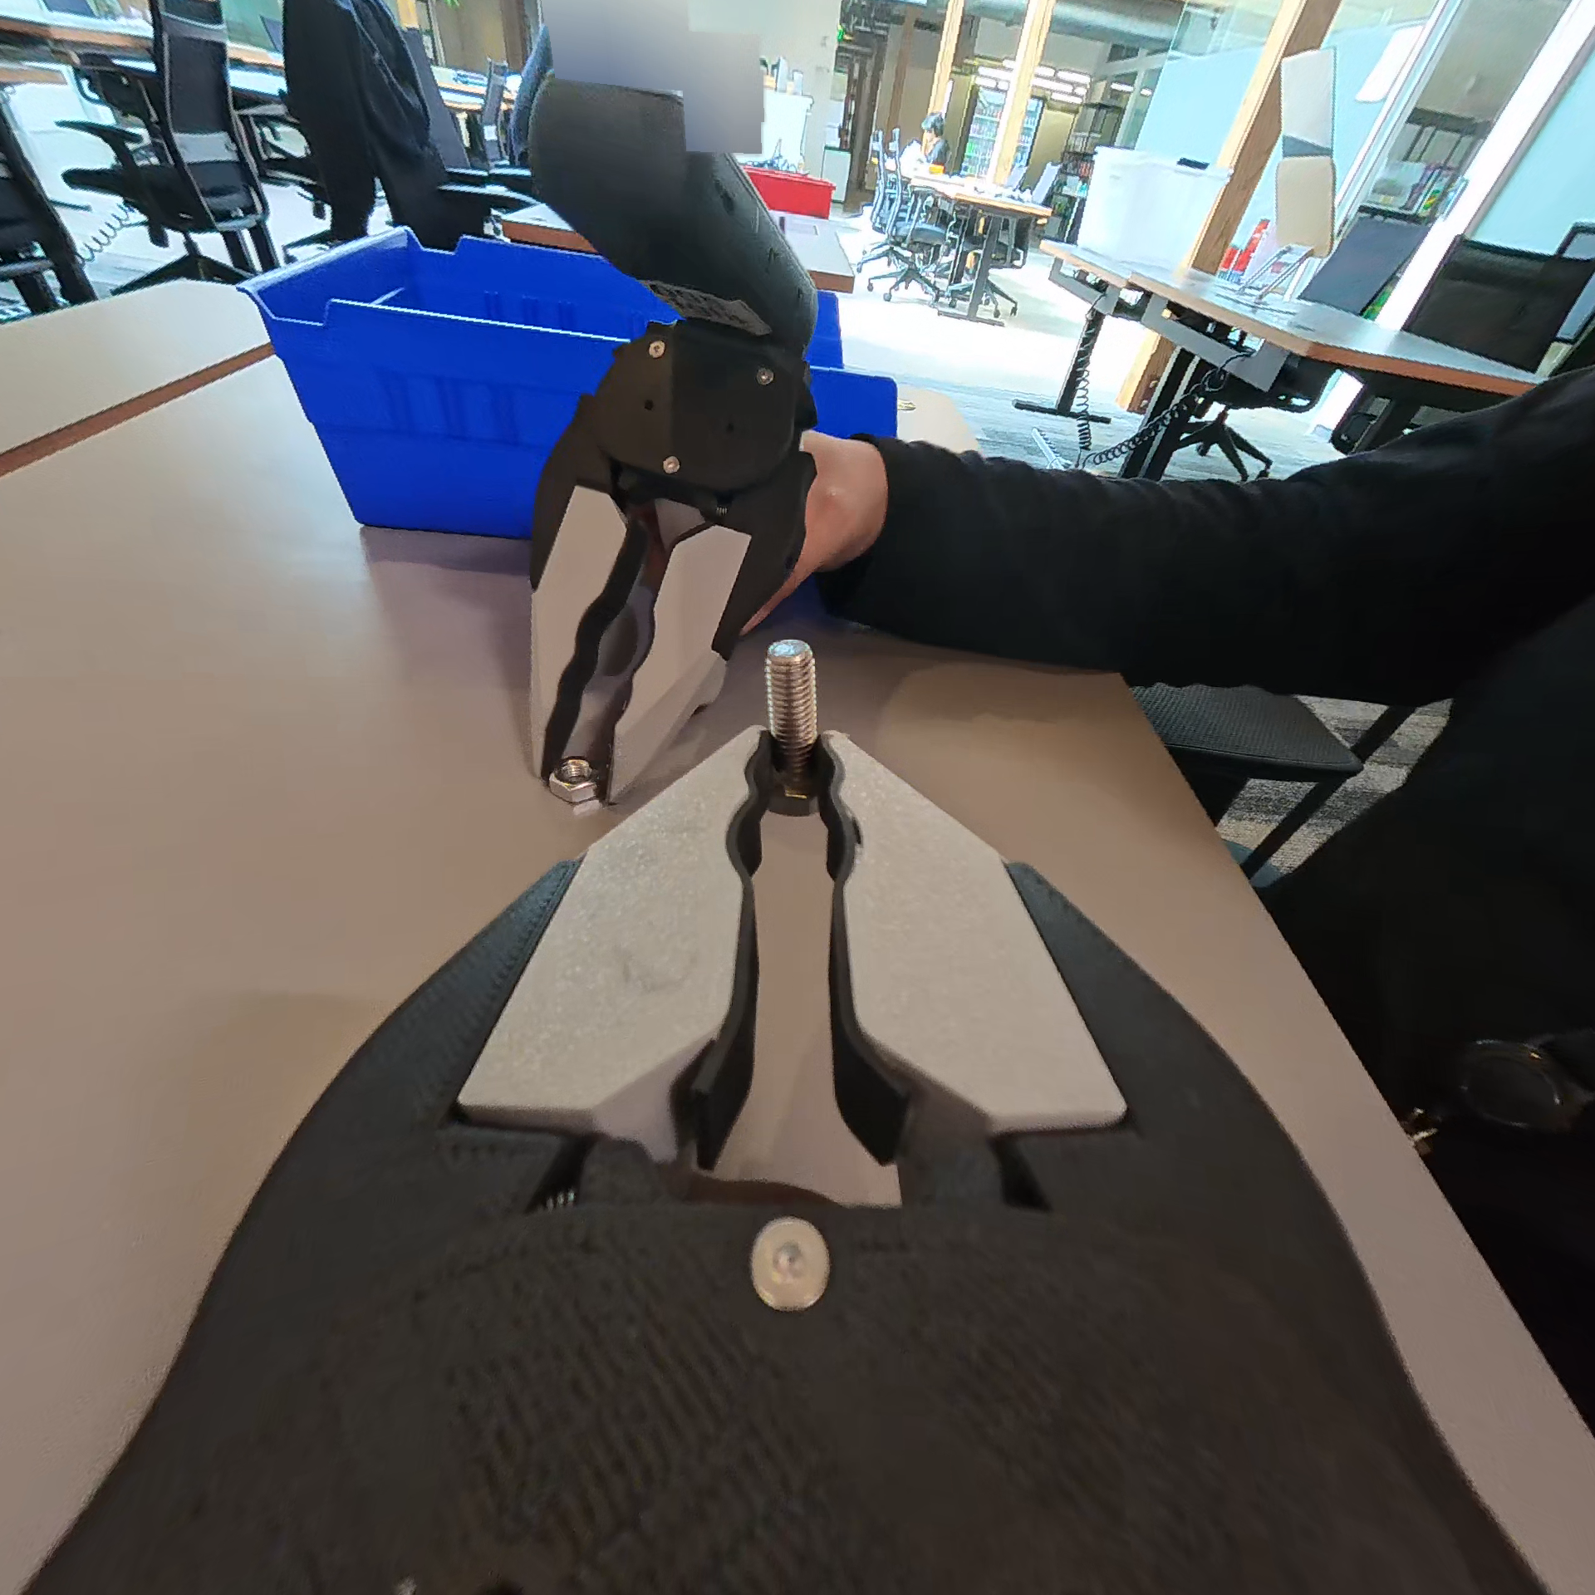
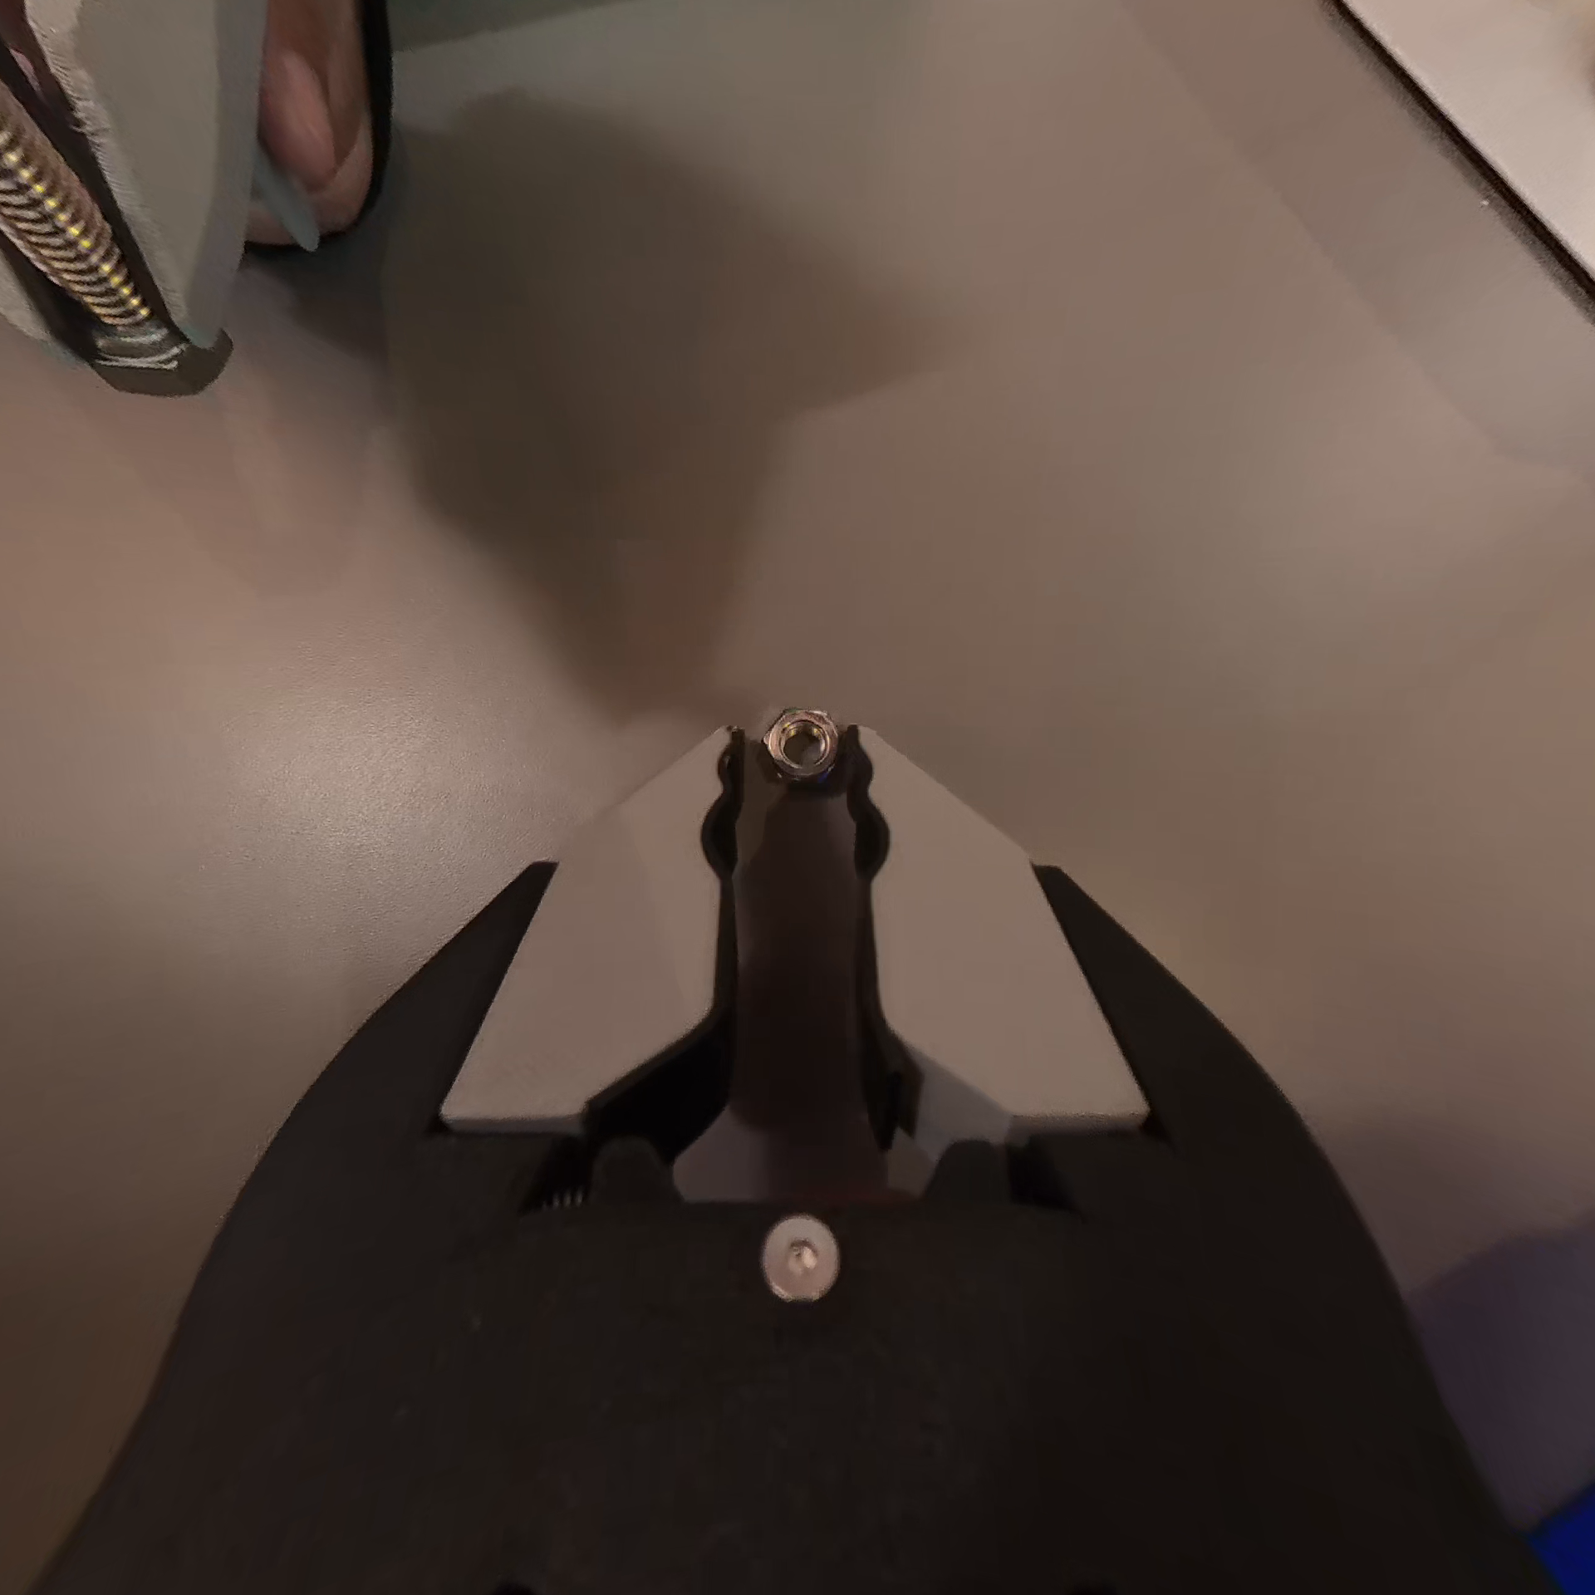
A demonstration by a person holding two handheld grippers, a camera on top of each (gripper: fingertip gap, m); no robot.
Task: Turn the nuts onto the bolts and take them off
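Observation:
My left gripper (image 1: 792,759) is shut on a silver bolt (image 1: 791,690) and holds it upright, threaded end up, just above the table (image 1: 259,690). The bolt also shows at the top left of the right wrist view (image 2: 60,224). A small silver hex nut (image 2: 798,744) lies flat on the table. My right gripper (image 2: 792,749) points down at it, fingertips on either side, with a narrow gap showing on the left. In the left wrist view the right gripper (image 1: 580,777) stands to the left of the bolt with the nut (image 1: 573,781) at its tips.
A blue plastic bin (image 1: 449,380) stands on the table behind the right gripper. A person's hand and dark sleeve (image 1: 1122,552) reach in from the right. The table's right edge (image 1: 1251,863) runs close by, with a chair beyond. Office desks and chairs fill the background. The grippers' ends are close to 12 cm from one another.

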